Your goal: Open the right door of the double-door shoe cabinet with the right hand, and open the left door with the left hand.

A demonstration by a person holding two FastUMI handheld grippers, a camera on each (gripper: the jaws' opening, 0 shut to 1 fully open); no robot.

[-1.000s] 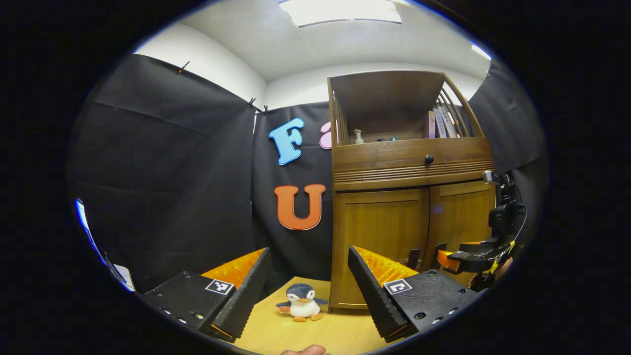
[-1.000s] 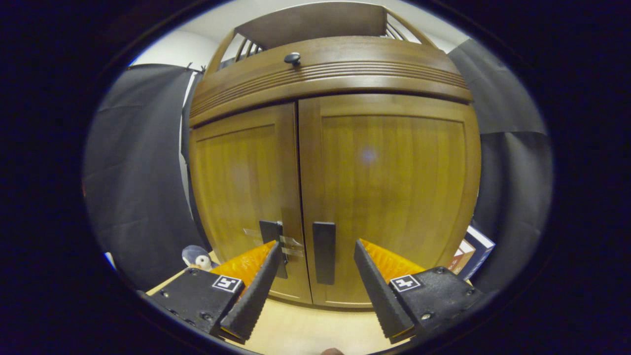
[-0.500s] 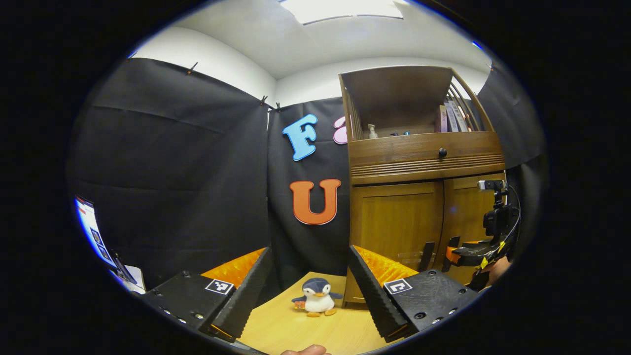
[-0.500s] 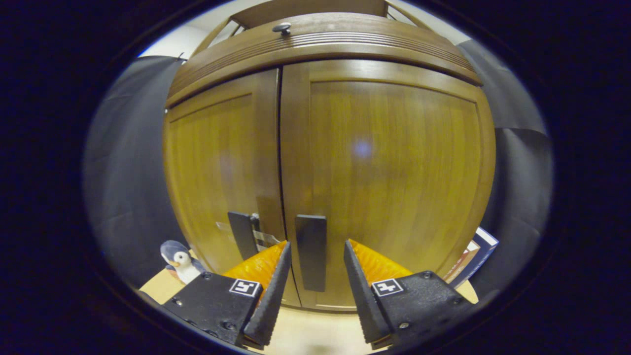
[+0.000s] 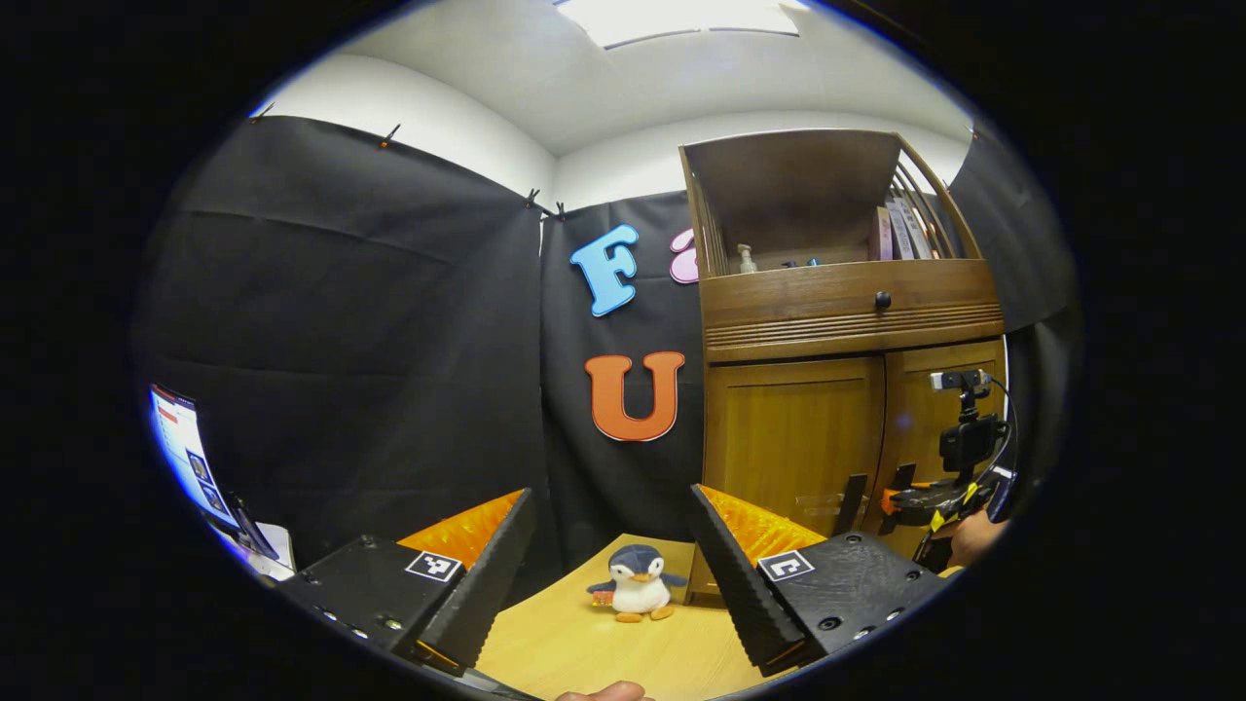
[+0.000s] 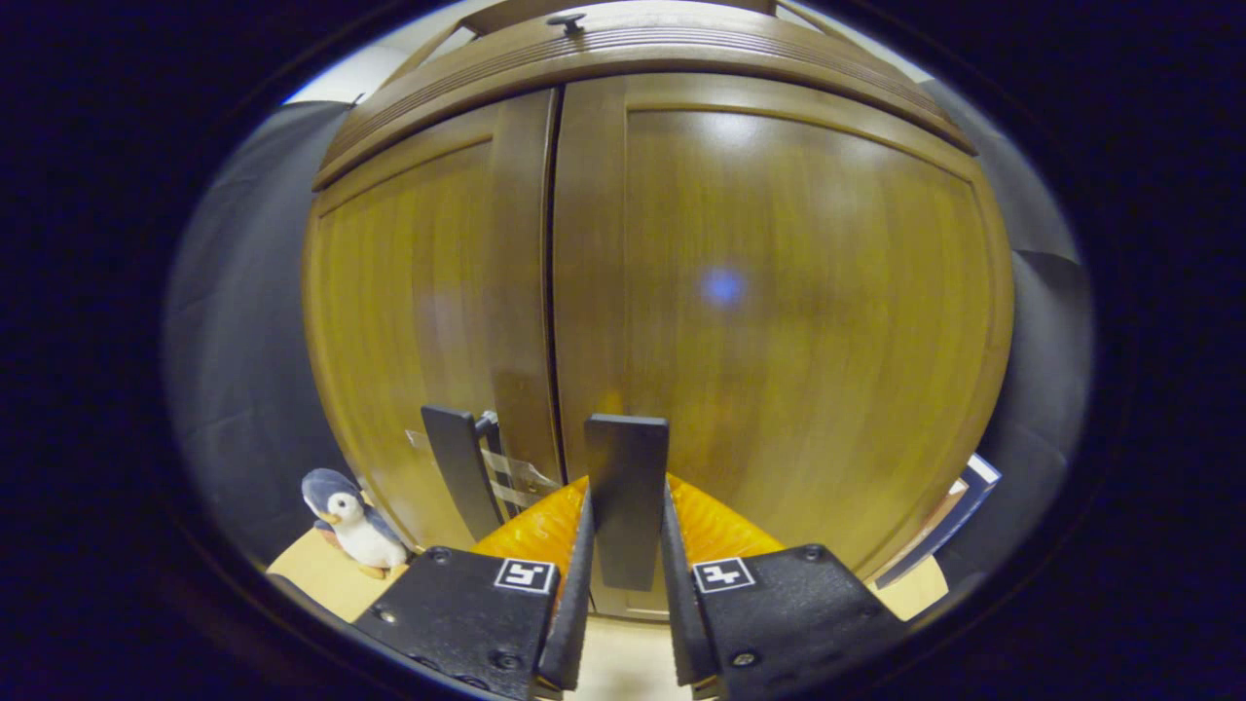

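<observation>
While both cabinet doors sit shut, the right hand-held gripper (image 6: pixel 626 623) at the bottom centre of the right gripper view has its fingers pressed against both sides of the right handle (image 6: pixel 626 487), a dark upright bar on the right door (image 6: pixel 779 292). Just left of it, across the centre seam, the left handle (image 6: pixel 456 482) stands on the left door (image 6: pixel 409 321), with strips of clear tape beside it. A penguin (image 6: pixel 348 511) toy sits on the surface (image 6: pixel 311 574) at the lower left of that view, and a book (image 6: pixel 949 516) leans at the lower right beside the cabinet.

In the left gripper view, the left hand-held gripper (image 5: pixel 611 574) spreads wide open at the bottom of the frame, gripping nothing, well apart from the cabinet (image 5: pixel 847 321) that stands at the right of the frame. The penguin (image 5: pixel 636 584) shows between its fingers, farther off on the surface (image 5: pixel 584 652), near the cabinet's lower left corner. The right hand-held gripper (image 5: pixel 900 498) appears at the right edge, at the doors' handles, with a hand (image 5: pixel 973 535) behind it. Above the doors runs a drawer with a round knob (image 5: pixel 882 300), and above that an open shelf holding a bottle (image 5: pixel 747 259) and some books (image 5: pixel 900 234). A lit screen (image 5: pixel 185 458) glows at the left edge.
</observation>
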